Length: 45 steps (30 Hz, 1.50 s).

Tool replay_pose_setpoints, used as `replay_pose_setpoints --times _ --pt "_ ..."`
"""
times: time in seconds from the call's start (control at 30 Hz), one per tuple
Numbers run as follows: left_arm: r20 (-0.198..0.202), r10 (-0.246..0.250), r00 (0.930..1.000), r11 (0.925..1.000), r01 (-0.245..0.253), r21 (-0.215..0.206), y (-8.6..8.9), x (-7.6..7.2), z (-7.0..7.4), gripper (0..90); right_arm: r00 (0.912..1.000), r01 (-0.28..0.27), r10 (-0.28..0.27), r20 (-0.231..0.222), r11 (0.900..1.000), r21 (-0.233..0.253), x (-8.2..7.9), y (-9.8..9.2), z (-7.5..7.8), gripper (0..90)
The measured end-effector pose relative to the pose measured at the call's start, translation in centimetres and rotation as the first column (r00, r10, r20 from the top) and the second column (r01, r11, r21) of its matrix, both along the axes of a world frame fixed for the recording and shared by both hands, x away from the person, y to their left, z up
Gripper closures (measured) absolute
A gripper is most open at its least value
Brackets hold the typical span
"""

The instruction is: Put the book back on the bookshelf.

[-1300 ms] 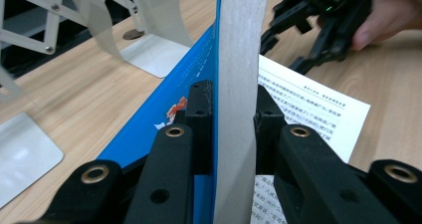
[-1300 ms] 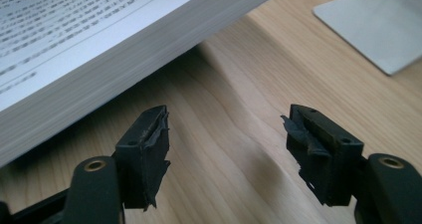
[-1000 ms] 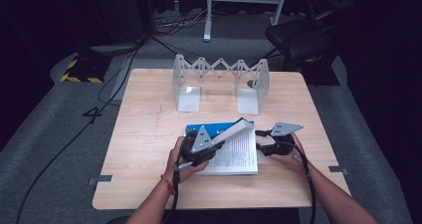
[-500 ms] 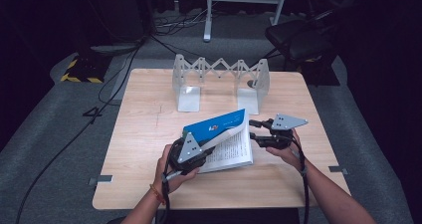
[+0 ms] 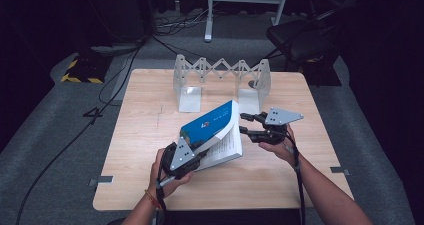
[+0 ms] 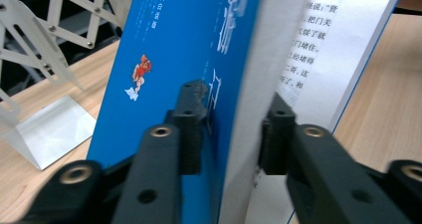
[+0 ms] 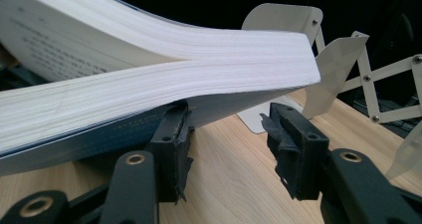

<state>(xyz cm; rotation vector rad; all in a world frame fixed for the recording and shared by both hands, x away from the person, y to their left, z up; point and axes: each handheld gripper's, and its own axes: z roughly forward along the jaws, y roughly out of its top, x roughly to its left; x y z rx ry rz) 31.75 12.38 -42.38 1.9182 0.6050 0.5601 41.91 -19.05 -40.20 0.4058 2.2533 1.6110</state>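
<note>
Since half a second ago the blue cover and the front block of pages stand steeper, and the left gripper (image 5: 197, 152) has drawn back toward the person's edge of the table (image 5: 150, 105). The right gripper (image 5: 243, 123) has stayed about where it was, at the book's far right corner.

The book (image 5: 212, 127) is a thick paperback with a glossy blue cover, and it lies open in the space between the two grippers. The left gripper is clamped on the lifted part: in the left gripper view one black jaw presses the blue cover (image 6: 174, 59) and the other presses the white page edges (image 6: 259, 84), with a printed page (image 6: 318, 40) lying beyond. The right gripper's jaws stand apart. In the right gripper view the left jaw sits under the curved stack of pages, perhaps touching the lower cover, though that is hard to tell, and the right jaw stands free over bare wood.

The table is pale wood with a fine grain. Beyond the right gripper stands a metal rack (image 5: 220, 75) with flat plates joined by riveted scissor bars.
</note>
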Motion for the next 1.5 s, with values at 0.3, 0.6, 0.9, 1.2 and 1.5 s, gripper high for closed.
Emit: replay_pose_setpoints --times 0.3,0.6,0.9,1.2,1.5 --pt "-0.059 -0.107 0.9925 0.9840 0.097 -0.150 0.5 1.2 -0.5 73.0 0.9996 -0.028 0.028 0.003 0.999 -0.028 -0.1 -0.6 0.3 50.7" --pt "-0.050 -0.189 0.9807 0.9665 0.177 -0.186 -2.5 3.0 0.1 71.4 0.9999 0.009 -0.009 0.013 1.000 0.005 -0.1 -3.7 1.3 52.1" --pt "-0.022 -0.158 0.9871 0.9776 0.154 -0.144 -0.9 1.7 0.7 66.2 0.9978 -0.015 0.014 0.065 1.000 0.016 -1.3 -2.2 2.3 53.8" --pt "-0.022 -0.121 0.9924 0.9866 0.118 -0.112 1.0 0.4 0.7 65.8 0.9887 -0.103 0.100 0.112 0.994 0.024 -3.7 0.6 2.9 52.5" --pt "-0.043 -0.125 0.9913 0.9903 0.122 -0.066 1.7 -0.6 1.0 45.5 0.9859 -0.122 0.120 0.117 0.992 0.010 -4.3 3.2 3.0 46.2"
